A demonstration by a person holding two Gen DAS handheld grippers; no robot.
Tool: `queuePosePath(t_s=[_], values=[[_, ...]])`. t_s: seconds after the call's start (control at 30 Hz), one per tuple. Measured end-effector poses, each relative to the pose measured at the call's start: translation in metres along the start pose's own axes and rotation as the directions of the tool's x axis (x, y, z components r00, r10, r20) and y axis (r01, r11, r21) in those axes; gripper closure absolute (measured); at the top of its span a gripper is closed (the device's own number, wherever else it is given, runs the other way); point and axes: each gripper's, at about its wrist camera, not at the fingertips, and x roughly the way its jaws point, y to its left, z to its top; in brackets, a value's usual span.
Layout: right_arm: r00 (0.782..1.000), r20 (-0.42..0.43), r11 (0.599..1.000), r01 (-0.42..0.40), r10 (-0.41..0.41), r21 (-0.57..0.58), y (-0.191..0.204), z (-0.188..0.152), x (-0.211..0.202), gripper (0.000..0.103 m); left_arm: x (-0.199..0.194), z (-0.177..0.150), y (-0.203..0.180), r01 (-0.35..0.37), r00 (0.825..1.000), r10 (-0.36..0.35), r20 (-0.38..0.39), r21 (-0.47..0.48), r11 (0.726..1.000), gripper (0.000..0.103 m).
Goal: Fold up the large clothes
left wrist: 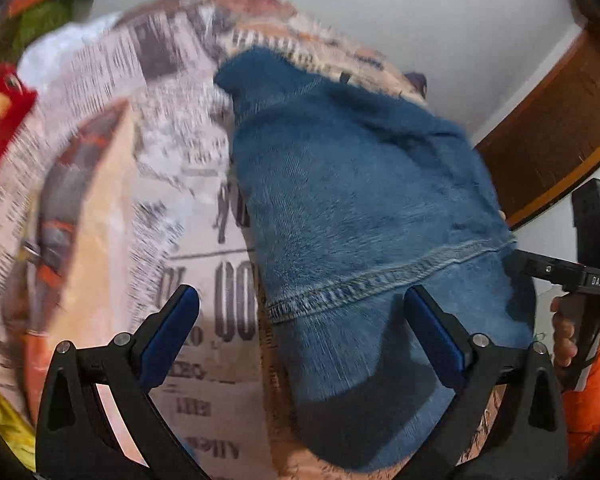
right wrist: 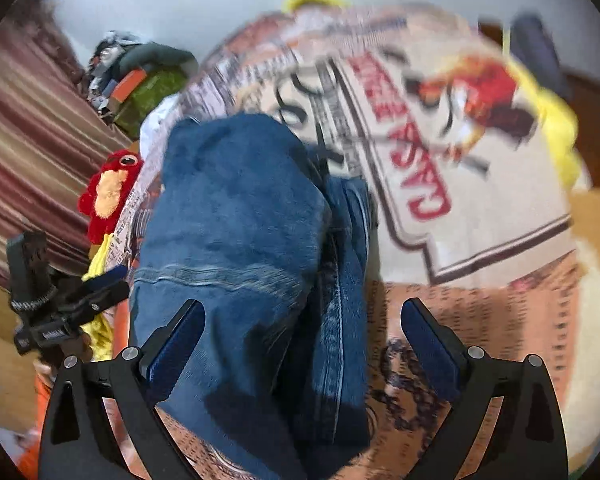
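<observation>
Blue denim jeans (left wrist: 360, 200) lie folded into a thick bundle on a bedspread (left wrist: 204, 360) printed with newspaper text and posters. My left gripper (left wrist: 300, 292) hangs open just above the near end of the bundle. Its right finger is over the denim and its left finger over the bedspread, and neither pad presses on anything. In the right wrist view the same jeans (right wrist: 236, 220) run away from me. My right gripper (right wrist: 303, 305) is open wide over their near end, with the cloth lying loose below the jaws.
A red plush toy (right wrist: 108, 188) and a green bundle (right wrist: 148, 100) lie at the bed's left edge by a striped curtain (right wrist: 28, 132). A yellow cloth (right wrist: 556, 136) lies far right. A wooden frame (left wrist: 548, 140) and white wall stand behind. A hand (left wrist: 564, 332) holds the right gripper's handle.
</observation>
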Motion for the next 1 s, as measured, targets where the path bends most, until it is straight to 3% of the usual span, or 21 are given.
queuePosePath(t_s=[0.17, 0.3, 0.37, 0.5, 0.57, 0.67, 0.73, 0.83, 1.0], values=[[0.994, -0.075, 0.997, -0.082, 0.082, 0.007, -0.012, 0.015, 0.036, 0.005, 0.033, 0.007, 0.012, 0.139, 0.986, -0.147, -0.076, -0.104, 0.985, 0.000], [0.978, -0.121, 0.985, -0.162, 0.169, 0.066, -0.020, 0.023, 0.062, 0.005, 0.055, 0.014, 0.018, 0.205, 0.969, -0.225, -0.102, -0.173, 0.963, 0.000], [0.965, -0.143, 0.973, -0.205, 0.219, 0.103, -0.021, 0.026, 0.075, 0.005, 0.062, 0.017, 0.020, 0.218, 0.964, -0.243, -0.108, -0.196, 0.956, 0.000], [0.962, -0.142, 0.972, -0.224, 0.233, 0.077, -0.012, 0.029, 0.082, 0.006, 0.065, 0.020, 0.013, 0.226, 0.965, -0.246, -0.095, -0.181, 0.957, 0.000], [0.966, -0.130, 0.974, -0.215, 0.223, 0.073, -0.008, 0.029, 0.083, 0.010, 0.065, 0.022, 0.007, 0.241, 0.962, -0.257, -0.088, -0.162, 0.957, 0.007], [0.973, -0.107, 0.977, -0.198, 0.206, 0.085, -0.004, 0.026, 0.079, 0.027, 0.060, 0.020, -0.004, 0.215, 0.971, -0.226, -0.081, -0.129, 0.968, 0.018], [0.975, -0.098, 0.976, -0.191, 0.201, 0.102, -0.003, 0.026, 0.073, 0.041, 0.055, 0.017, -0.005, 0.216, 0.971, -0.226, -0.074, -0.129, 0.968, 0.031], [0.979, -0.088, 0.978, -0.171, 0.181, 0.117, 0.006, 0.028, 0.060, 0.055, 0.037, 0.016, -0.010, 0.255, 0.962, -0.264, -0.070, -0.123, 0.959, 0.051], [0.989, -0.050, 0.989, -0.136, 0.140, 0.065, 0.039, 0.028, 0.030, 0.064, -0.004, 0.011, -0.035, 0.211, 0.977, -0.211, -0.017, -0.011, 0.977, 0.057]])
